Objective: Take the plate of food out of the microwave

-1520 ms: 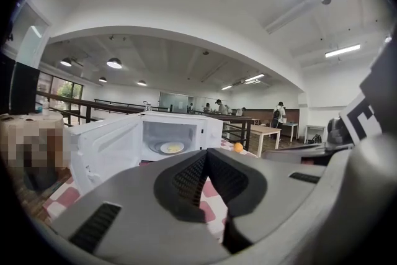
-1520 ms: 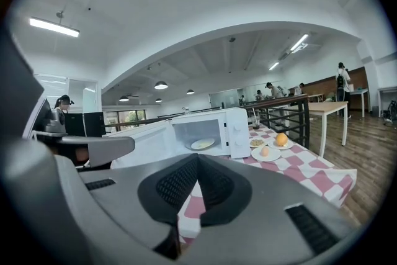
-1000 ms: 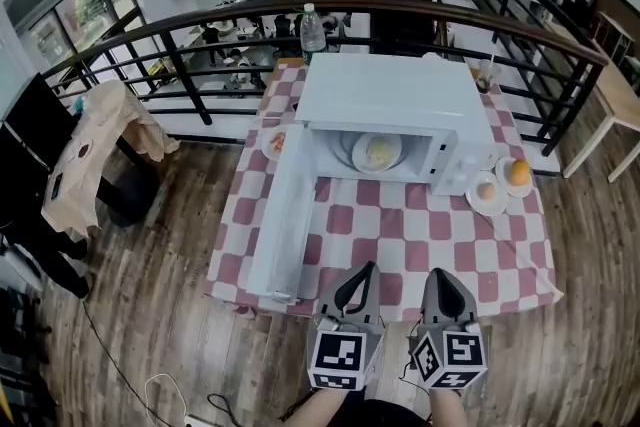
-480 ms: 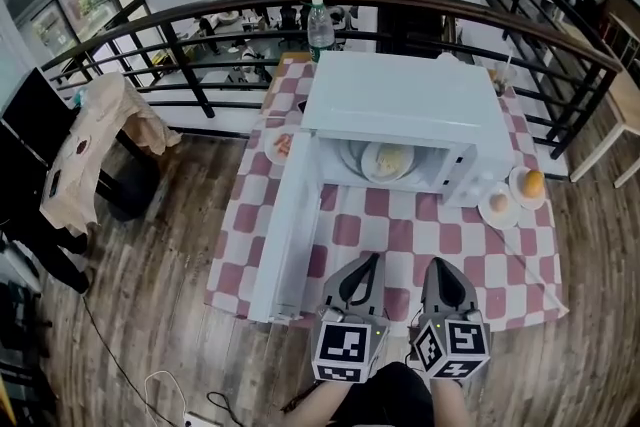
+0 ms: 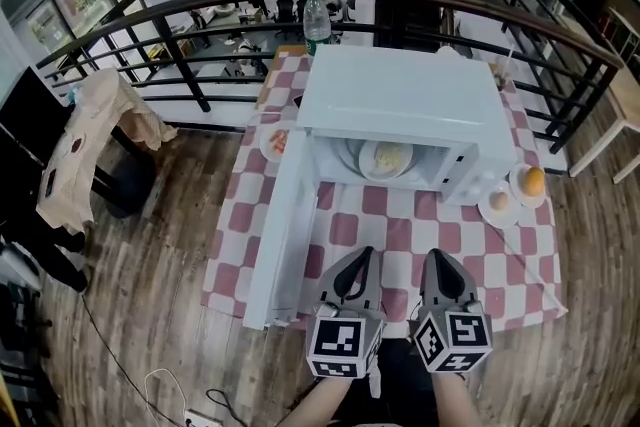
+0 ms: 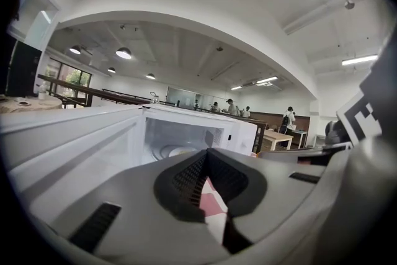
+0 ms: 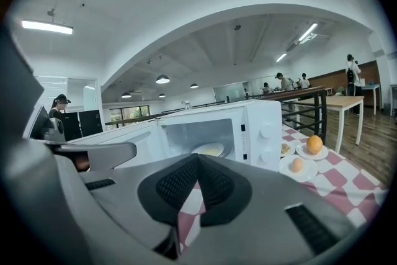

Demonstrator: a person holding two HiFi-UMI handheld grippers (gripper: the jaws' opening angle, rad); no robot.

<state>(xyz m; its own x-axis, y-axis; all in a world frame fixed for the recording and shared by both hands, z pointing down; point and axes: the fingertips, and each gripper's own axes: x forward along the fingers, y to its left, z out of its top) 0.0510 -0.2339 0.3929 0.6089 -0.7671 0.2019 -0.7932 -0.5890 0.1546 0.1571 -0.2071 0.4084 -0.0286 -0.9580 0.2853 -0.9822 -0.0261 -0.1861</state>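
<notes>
**Left gripper** point(image 5: 362, 260), **right gripper** point(image 5: 437, 260): held side by side at 6 o'clock over the near table edge. Each pair of jaws is closed tip to tip with nothing clamped. Grey shells, black ribbed pads.

**Plate of food** point(image 5: 385, 157): located at 12 o'clock inside the microwave point(image 5: 400, 100). It is round, pale and shallow, and a yellowish-white heap is carried on it.

**Door** point(image 5: 275, 235): swung wide toward 10 o'clock, its free end near the left gripper. The cavity mouth is left unobstructed, and a bare checked cloth point(image 5: 400, 235) lies between grippers and mouth.

**Microwave body:** white, smooth and boxy, with the control panel at the right.

**Small plates** point(image 5: 515, 195): set at 2 o'clock just beside the microwave, bearing an orange and an egg.

**Bottle** point(image 5: 316, 15): clear plastic, placed behind the microwave at 12 o'clock.

**Railing** point(image 5: 250, 0): dark metal, curved, along the far table edge.
</notes>
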